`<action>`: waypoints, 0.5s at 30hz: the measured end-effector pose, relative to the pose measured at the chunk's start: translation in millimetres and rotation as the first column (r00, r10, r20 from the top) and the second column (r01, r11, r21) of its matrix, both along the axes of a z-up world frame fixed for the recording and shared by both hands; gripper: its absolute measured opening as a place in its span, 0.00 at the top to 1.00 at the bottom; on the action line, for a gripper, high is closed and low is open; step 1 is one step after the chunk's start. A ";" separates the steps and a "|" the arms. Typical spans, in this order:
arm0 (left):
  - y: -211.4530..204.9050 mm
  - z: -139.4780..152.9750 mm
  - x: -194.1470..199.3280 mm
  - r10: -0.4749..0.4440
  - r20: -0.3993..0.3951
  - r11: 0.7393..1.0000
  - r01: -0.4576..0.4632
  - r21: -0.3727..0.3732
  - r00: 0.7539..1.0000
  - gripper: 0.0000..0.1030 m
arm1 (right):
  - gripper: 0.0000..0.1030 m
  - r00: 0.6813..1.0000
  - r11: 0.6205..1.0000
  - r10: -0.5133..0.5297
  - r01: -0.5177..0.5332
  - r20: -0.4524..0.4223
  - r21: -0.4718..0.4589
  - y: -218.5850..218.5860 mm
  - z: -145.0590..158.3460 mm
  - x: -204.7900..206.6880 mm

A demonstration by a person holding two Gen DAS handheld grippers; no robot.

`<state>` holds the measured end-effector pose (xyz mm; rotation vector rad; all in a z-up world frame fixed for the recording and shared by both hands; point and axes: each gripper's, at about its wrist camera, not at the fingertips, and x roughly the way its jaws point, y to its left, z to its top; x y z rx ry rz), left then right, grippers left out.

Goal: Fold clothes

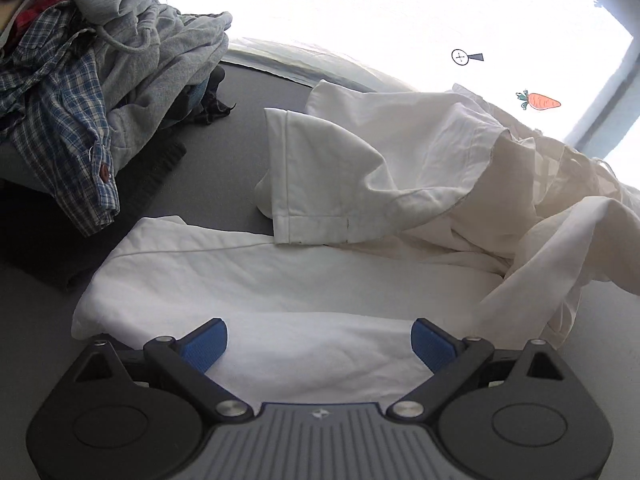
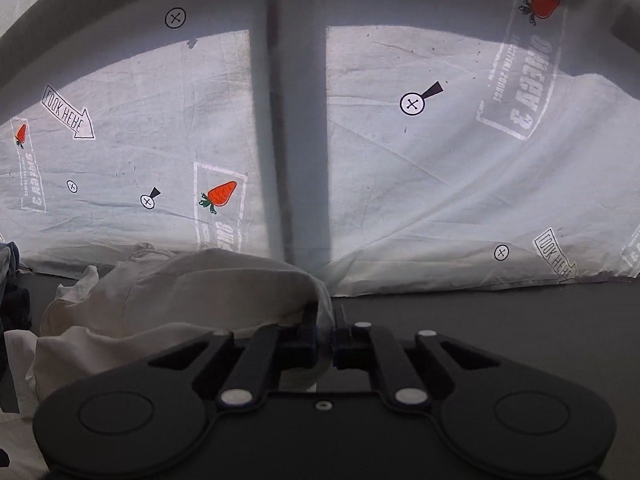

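Observation:
A white garment [image 1: 280, 280] lies spread on the grey table [image 1: 224, 160], one short sleeve [image 1: 320, 176] folded over toward the middle. My left gripper [image 1: 319, 344] hovers over its near edge, open, its blue pads [image 1: 204, 344] wide apart with only flat cloth beneath. In the right wrist view my right gripper [image 2: 326, 346] is shut on a fold of the same white garment [image 2: 180, 300], which rises in a bunched hump to the left of the fingers. The pinched cloth shows between the dark fingertips.
A heap of other clothes [image 1: 100, 80], grey sweatshirt and blue plaid shirt, sits at the table's left. A printed white sheet [image 2: 440, 160] with carrots and arrows hangs behind the table. Dark bare tabletop [image 2: 520, 320] lies right of the right gripper.

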<state>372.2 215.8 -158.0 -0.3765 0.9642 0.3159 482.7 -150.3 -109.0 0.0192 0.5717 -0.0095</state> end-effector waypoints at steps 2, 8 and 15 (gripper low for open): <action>-19.3 12.2 -9.7 -0.026 0.022 1.000 0.026 0.003 0.999 0.05 | 0.94 0.995 0.995 -0.095 0.096 0.004 -0.020 -39.4 2.0 -44.7; -75.3 30.0 -37.8 -0.076 0.024 0.997 0.077 -0.024 0.997 0.05 | 0.92 0.915 0.923 -0.344 0.370 -0.211 0.100 -160.2 -36.9 -146.4; -109.5 20.5 -63.3 -0.065 0.002 0.996 0.065 -0.064 0.998 0.05 | 0.67 0.915 0.954 -0.291 0.299 -0.280 -0.012 -165.3 -64.3 -198.8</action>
